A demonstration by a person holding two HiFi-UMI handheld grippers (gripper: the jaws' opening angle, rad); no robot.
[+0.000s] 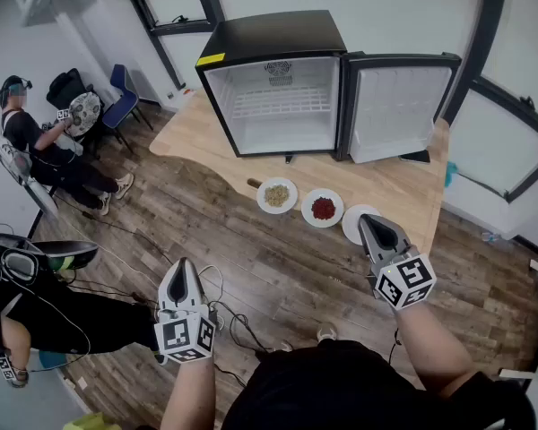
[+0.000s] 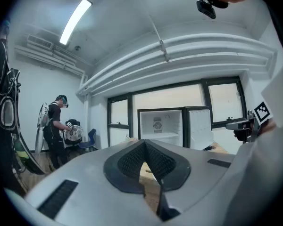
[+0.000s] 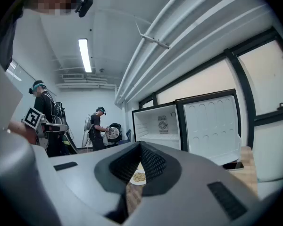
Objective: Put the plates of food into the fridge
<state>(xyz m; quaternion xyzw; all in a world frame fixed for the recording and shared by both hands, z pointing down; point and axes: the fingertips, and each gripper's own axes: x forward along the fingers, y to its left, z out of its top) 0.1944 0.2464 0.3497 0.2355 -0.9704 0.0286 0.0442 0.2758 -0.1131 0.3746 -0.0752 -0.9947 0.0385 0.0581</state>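
From the head view, both your forearms reach forward with the grippers held close to level. Your left gripper [image 1: 181,274] hangs over the plank floor [image 1: 251,258], well apart from the wooden table [image 1: 197,133]. Your right gripper [image 1: 373,226] is further forward, its tip overlapping a white plate [image 1: 350,227] at the table's near edge; whether it touches cannot be told from here. Beside that plate sit the plate of red food [image 1: 323,208] and the plate of tan food [image 1: 276,194], all three in a row on the table in front of the mini fridge [image 1: 269,38]. The fridge door [image 1: 399,106] is swung open to the right. In the left gripper view your jaws are clenched together with nothing between them. Beyond them is the open fridge, your right gripper shows at the right edge, and a person in dark clothes [image 2: 54,131] stands at the left, but no plates are visible. In the right gripper view the jaws are pressed together and grasp nothing. Only the plate of tan food peeks out past them, and a phone [image 3: 231,165] lies on the table below the door.
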